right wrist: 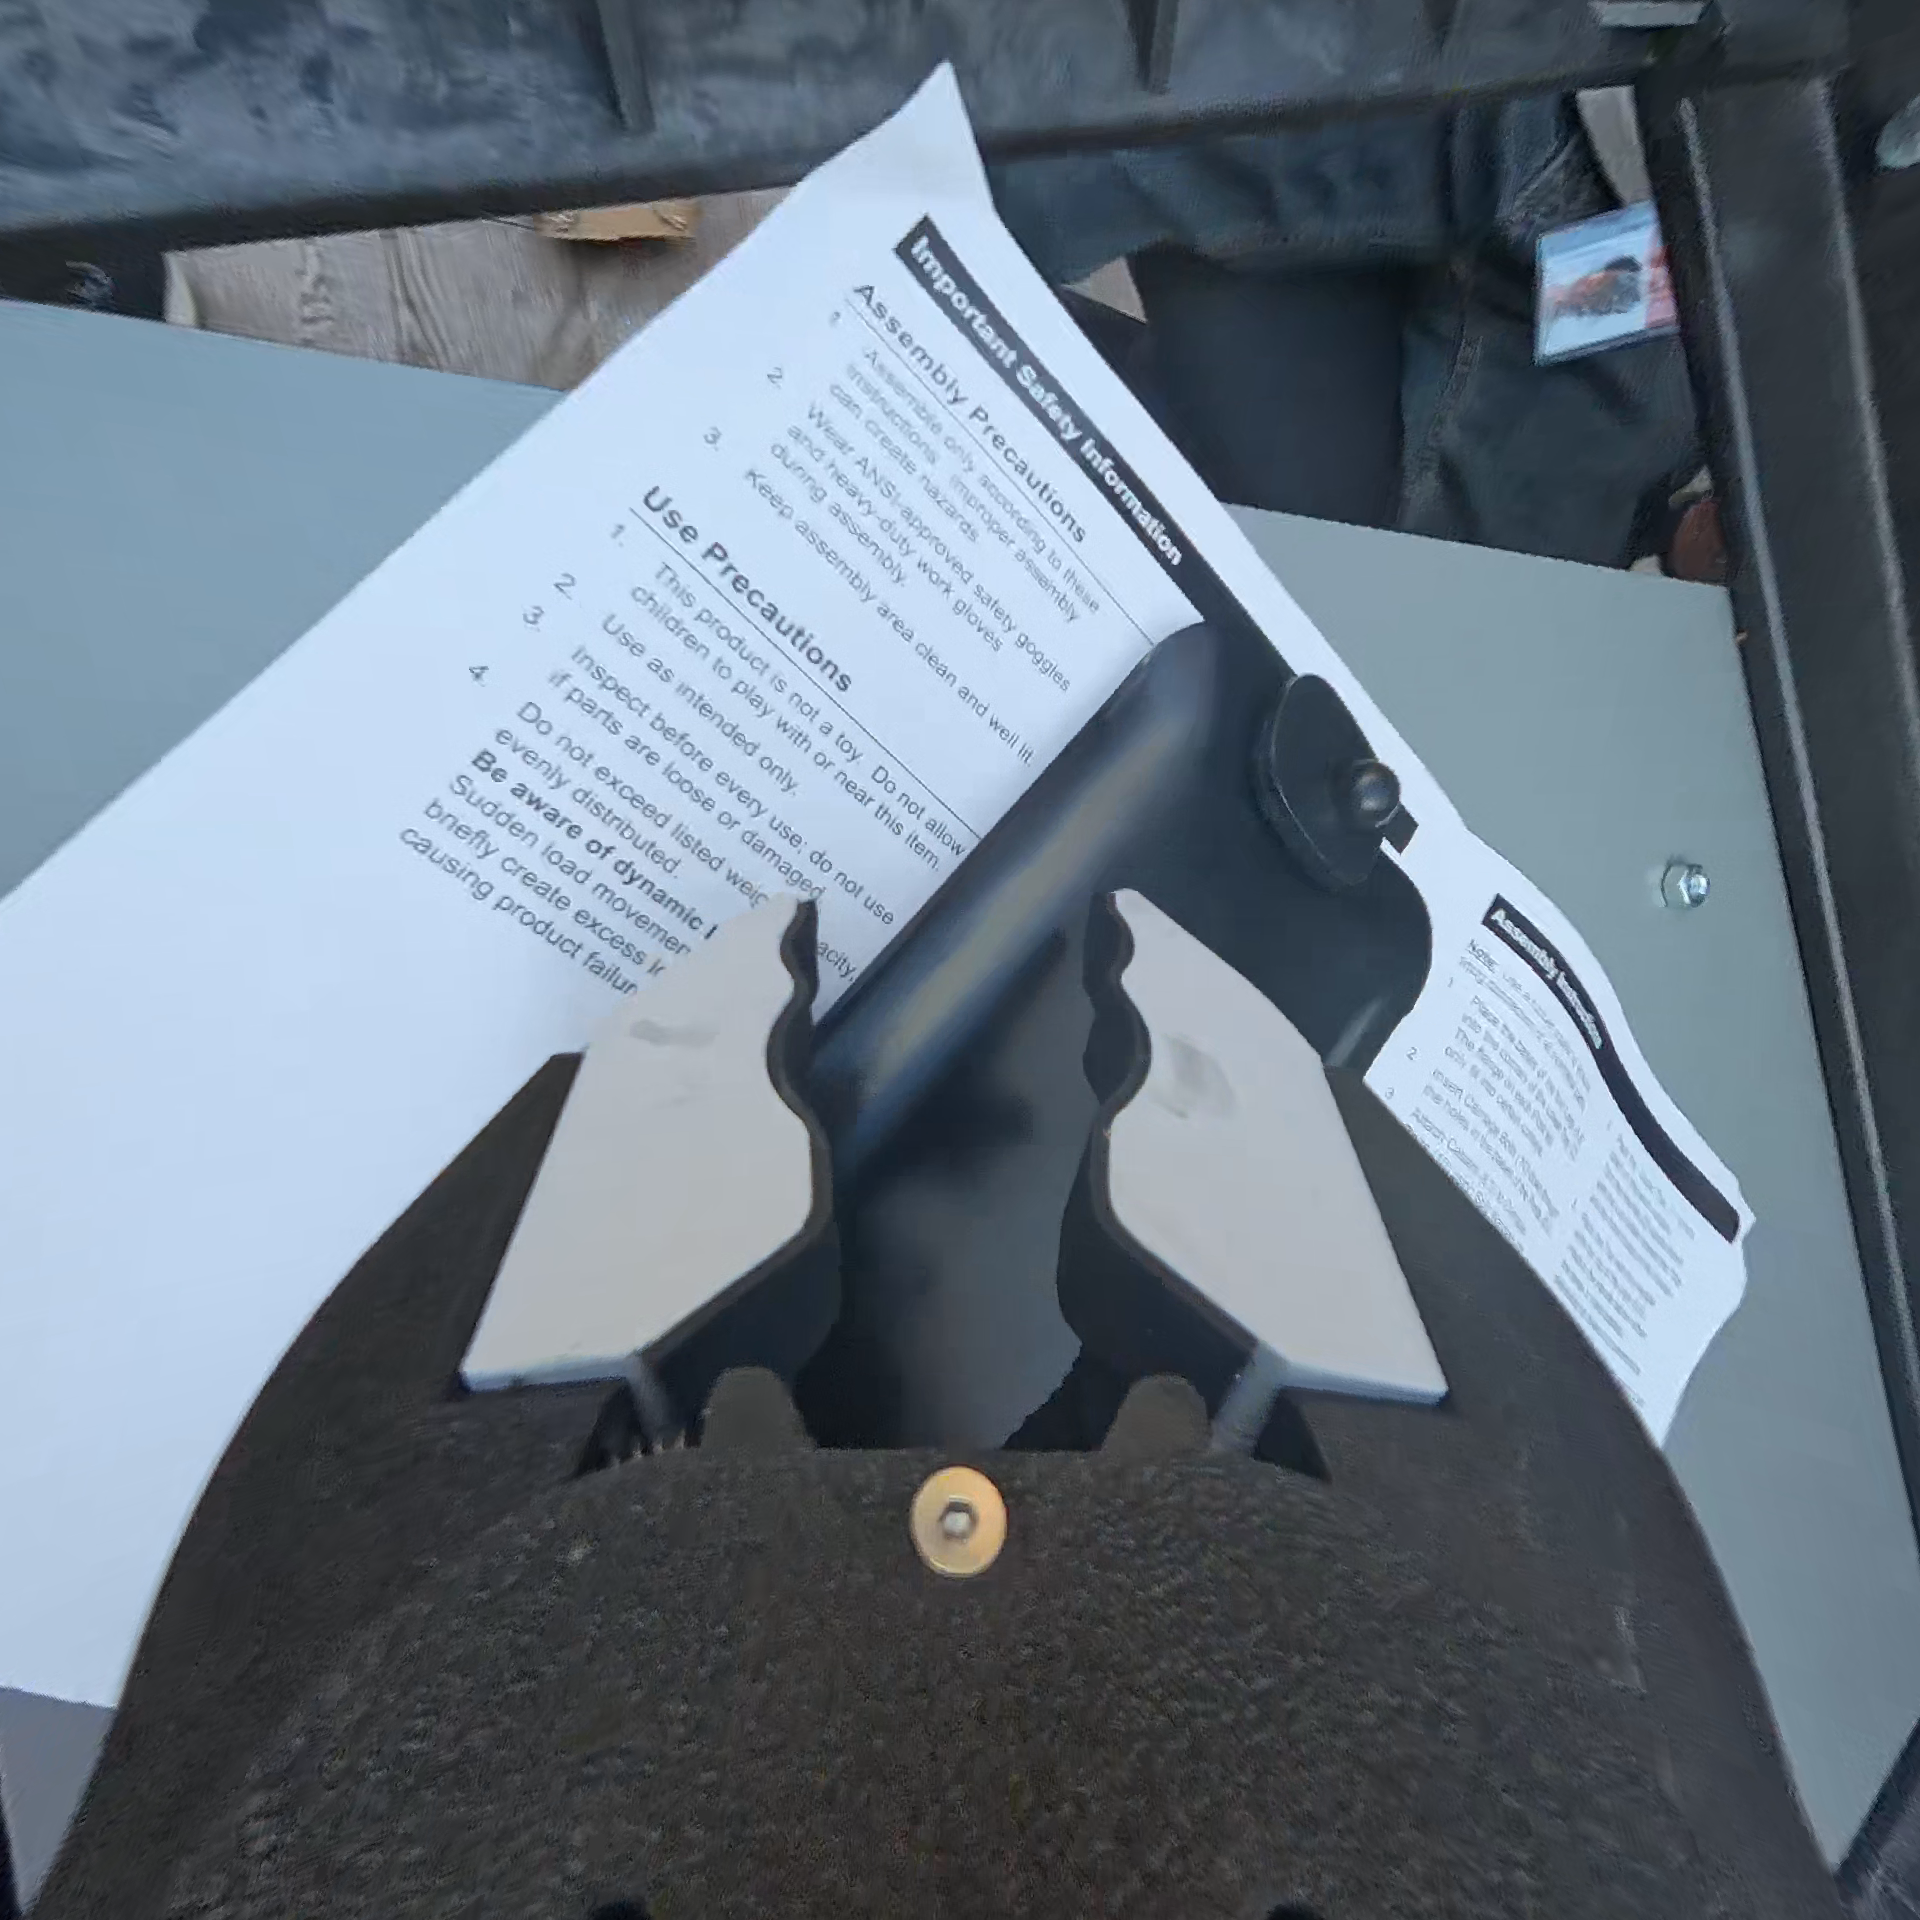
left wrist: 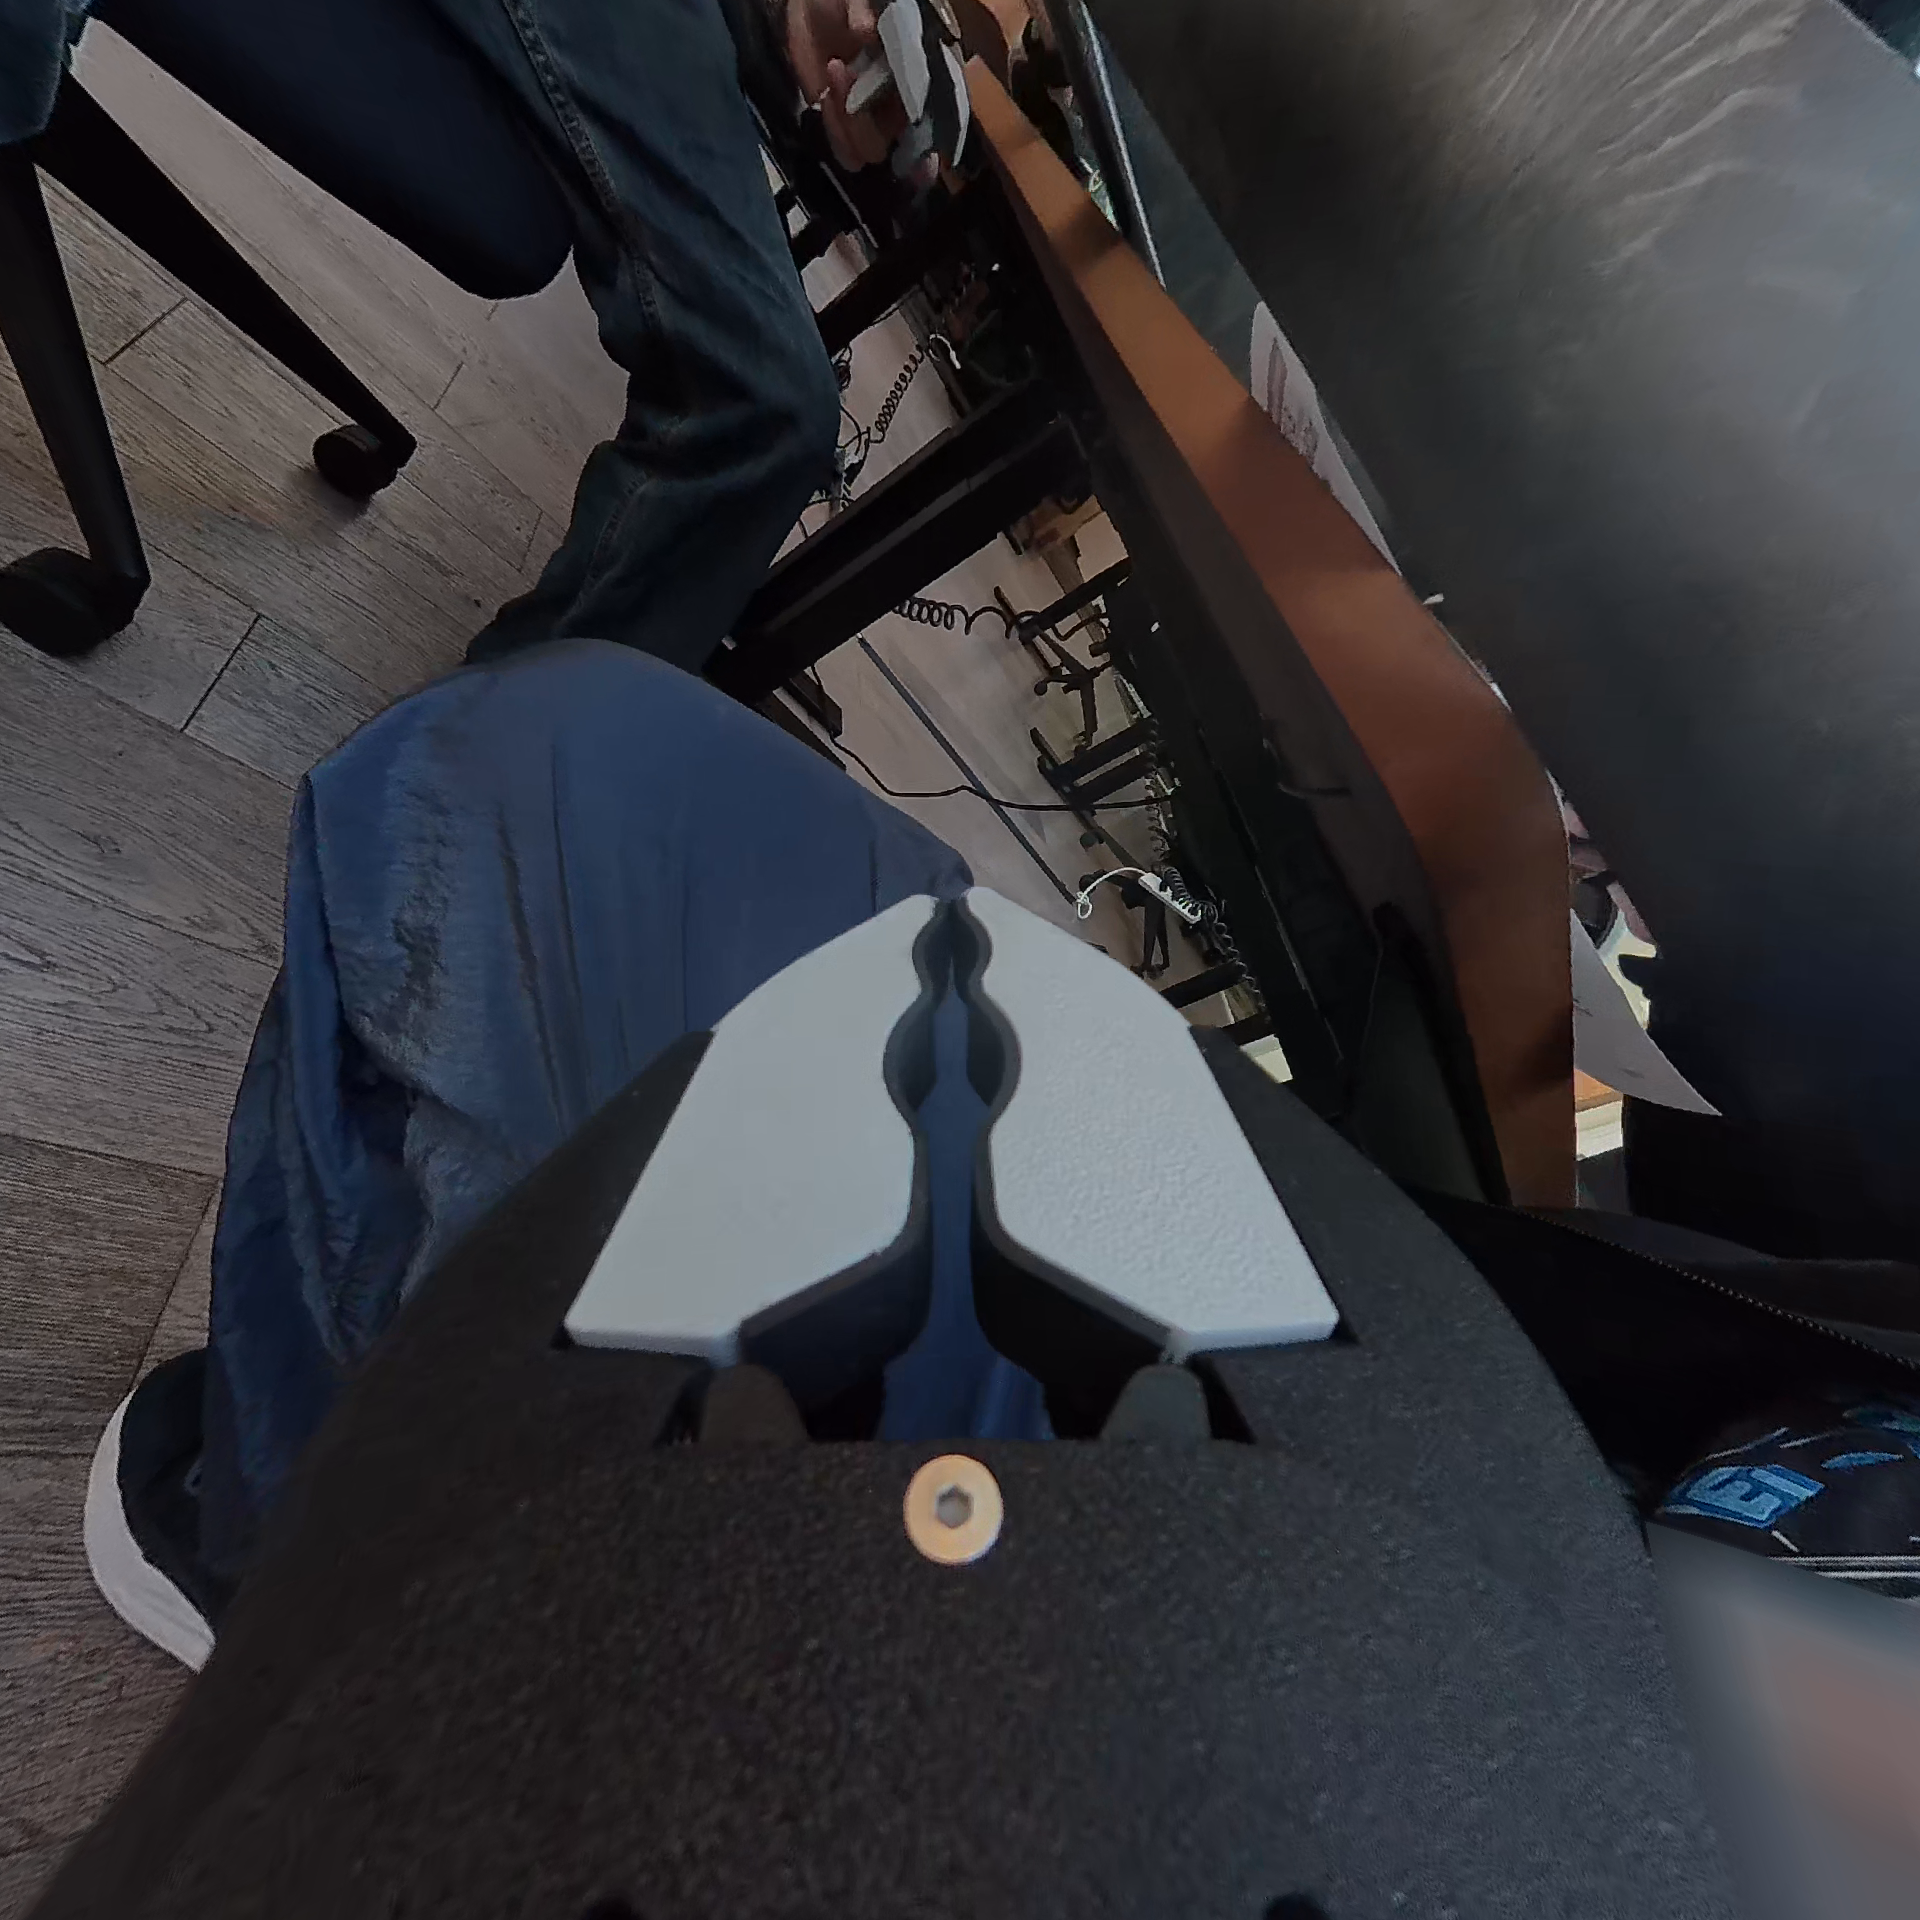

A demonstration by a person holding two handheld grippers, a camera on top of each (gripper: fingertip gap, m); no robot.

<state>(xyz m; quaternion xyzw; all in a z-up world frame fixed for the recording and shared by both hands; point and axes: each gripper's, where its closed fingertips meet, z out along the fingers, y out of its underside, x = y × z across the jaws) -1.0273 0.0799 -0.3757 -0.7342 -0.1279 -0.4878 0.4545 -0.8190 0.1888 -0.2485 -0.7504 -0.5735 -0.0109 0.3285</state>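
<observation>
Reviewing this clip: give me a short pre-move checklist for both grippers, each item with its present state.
1. Right gripper jaws open: ok.
2. Black tube lies between its fingers: ok.
3. Pads pressing the tube: not ok, a gap shows at the left finger.
4. Printed sheet lies flat under the tube: not ok, its far corner lifts.
5. Left gripper shut, nothing held: ok.
6. Left gripper clear of the blue trouser leg: cannot tell.

office/workspace | desks [left wrist: 1226,499], wheeled chair [left wrist: 353,457], floor cables [left wrist: 1174,894], wood-plank floor [left wrist: 125,883]
</observation>
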